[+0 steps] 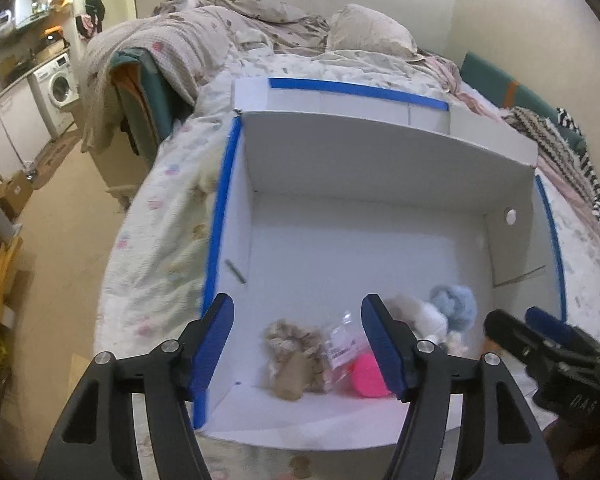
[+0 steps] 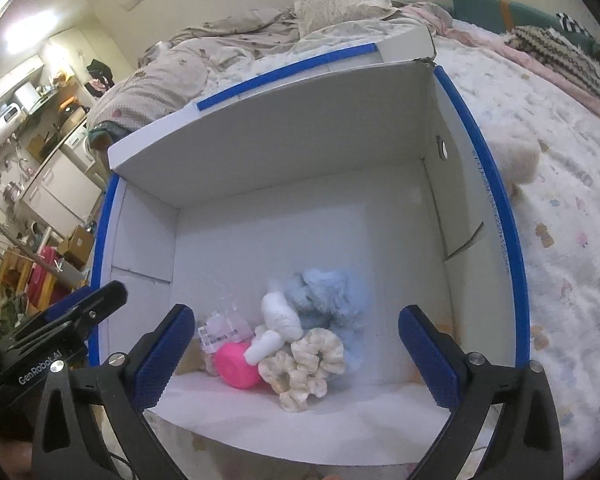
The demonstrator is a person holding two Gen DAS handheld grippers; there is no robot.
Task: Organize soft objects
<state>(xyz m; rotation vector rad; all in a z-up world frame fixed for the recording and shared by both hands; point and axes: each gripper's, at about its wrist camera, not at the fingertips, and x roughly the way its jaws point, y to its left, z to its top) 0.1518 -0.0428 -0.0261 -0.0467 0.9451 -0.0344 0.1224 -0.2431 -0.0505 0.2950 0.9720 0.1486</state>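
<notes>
— Looking into the white box [image 2: 300, 152] on the bed [image 2: 560, 184], I count a small heap at its near wall: a blue fluffy scrunchie [image 2: 332, 296], a cream scrunchie [image 2: 308, 364], a pink round thing [image 2: 236, 364] and a clear packet [image 2: 220, 330]. Anything held?

— No. The right gripper [image 2: 300, 356] has its jaws spread wide above the heap with nothing between the pads; the left gripper [image 1: 298, 344] stands partly apart, also empty, over a tan plush piece [image 1: 292, 356] to the left of the pink one.

— So what's left outside the box?

— A pale fuzzy item [image 2: 520, 156] lies on the bedcover just beyond the box's right wall, toward the far end. In my judgement that comes next.

— Which hand?

— The right one is nearer: the item lies to its right and farther off, so the move goes up over the blue-taped rim [image 2: 496, 168] and outward. Its long axis I cannot make out.
</notes>
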